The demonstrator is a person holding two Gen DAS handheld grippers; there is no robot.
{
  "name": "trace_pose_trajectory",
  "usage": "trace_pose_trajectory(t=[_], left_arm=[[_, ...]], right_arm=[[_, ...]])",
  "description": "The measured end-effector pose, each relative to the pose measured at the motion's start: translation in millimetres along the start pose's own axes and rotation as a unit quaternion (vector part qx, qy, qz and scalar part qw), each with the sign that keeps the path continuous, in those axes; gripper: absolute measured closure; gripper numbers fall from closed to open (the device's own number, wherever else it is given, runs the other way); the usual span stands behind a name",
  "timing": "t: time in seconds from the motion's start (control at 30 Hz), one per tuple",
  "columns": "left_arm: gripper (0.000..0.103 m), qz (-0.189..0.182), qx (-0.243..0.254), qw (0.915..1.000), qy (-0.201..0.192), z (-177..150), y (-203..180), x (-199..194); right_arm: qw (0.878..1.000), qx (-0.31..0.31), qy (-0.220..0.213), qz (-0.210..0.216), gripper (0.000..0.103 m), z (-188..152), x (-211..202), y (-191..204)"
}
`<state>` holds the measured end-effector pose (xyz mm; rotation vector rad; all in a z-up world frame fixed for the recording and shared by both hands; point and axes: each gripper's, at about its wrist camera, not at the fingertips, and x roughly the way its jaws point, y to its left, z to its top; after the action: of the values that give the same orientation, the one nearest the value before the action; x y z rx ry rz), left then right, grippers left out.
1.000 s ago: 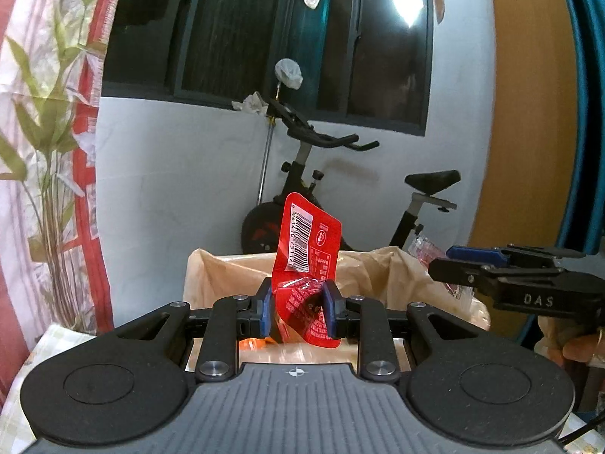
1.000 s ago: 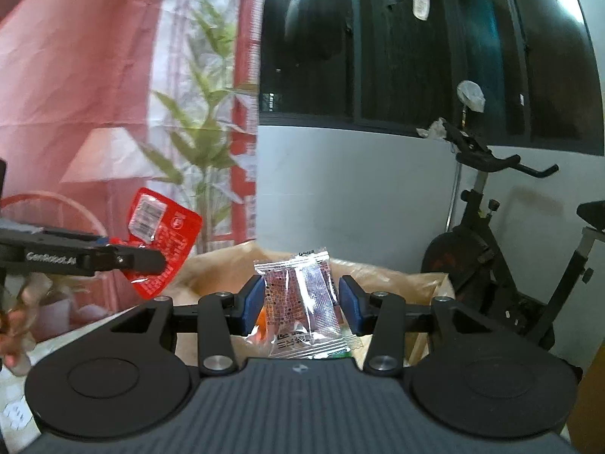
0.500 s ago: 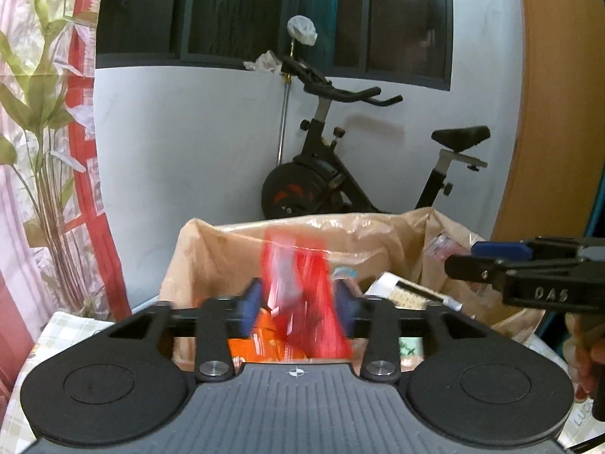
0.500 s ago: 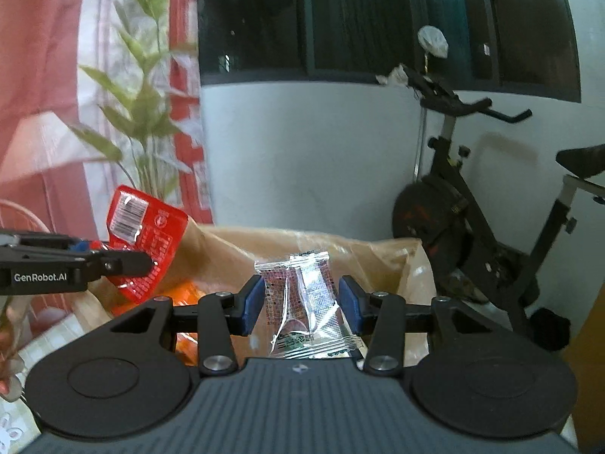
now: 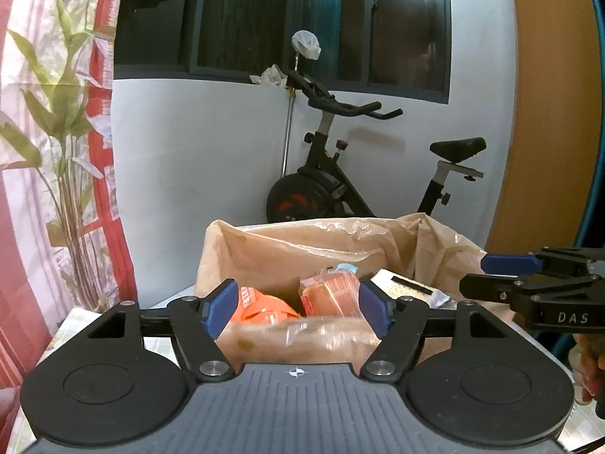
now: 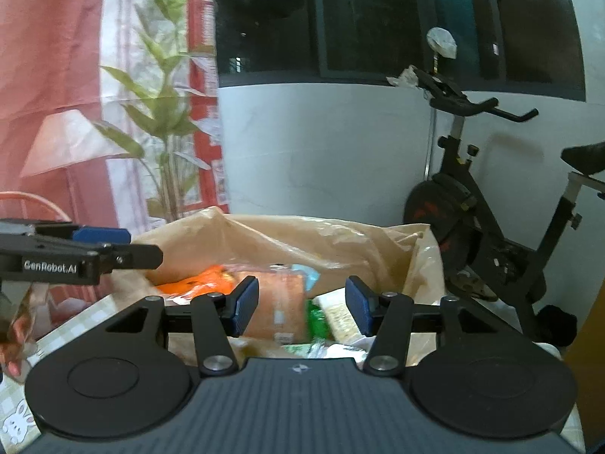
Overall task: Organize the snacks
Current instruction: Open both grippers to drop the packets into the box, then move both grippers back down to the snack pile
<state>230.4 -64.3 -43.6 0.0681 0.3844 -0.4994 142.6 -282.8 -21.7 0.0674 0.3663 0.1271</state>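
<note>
Tabletop: brown bag [image 5: 302,249] holds snacks; both grippers' fingers opening, seemingly empty.

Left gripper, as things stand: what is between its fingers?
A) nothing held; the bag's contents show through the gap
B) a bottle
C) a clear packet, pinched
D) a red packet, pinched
A: the left gripper is opening with nothing pinched, only the bag and its snacks behind.

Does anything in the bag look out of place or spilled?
Nothing stands out. The snack packets lie in a loose heap inside the brown bag, and none has spilled over its rim. Both grippers hang above it with jaws opening and nothing between them.
</note>
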Motion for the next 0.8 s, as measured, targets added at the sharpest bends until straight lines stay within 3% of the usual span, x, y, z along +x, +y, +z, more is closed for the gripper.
trace_pose_trajectory(t=[0.43, 0.8], left_arm=[[0.029, 0.017, -0.055, 0.9982, 0.015, -54.3, 17.5, -50.4], [0.029, 0.038, -0.083, 0.9938, 0.063, -99.2, 29.2, -47.3]], right_arm=[[0.999, -0.022, -0.008, 0.03, 0.049, -32.1, -34.6, 23.5], [1.0, 0.004, 0.017, 0.024, 0.049, -73.7, -38.2, 20.3]])
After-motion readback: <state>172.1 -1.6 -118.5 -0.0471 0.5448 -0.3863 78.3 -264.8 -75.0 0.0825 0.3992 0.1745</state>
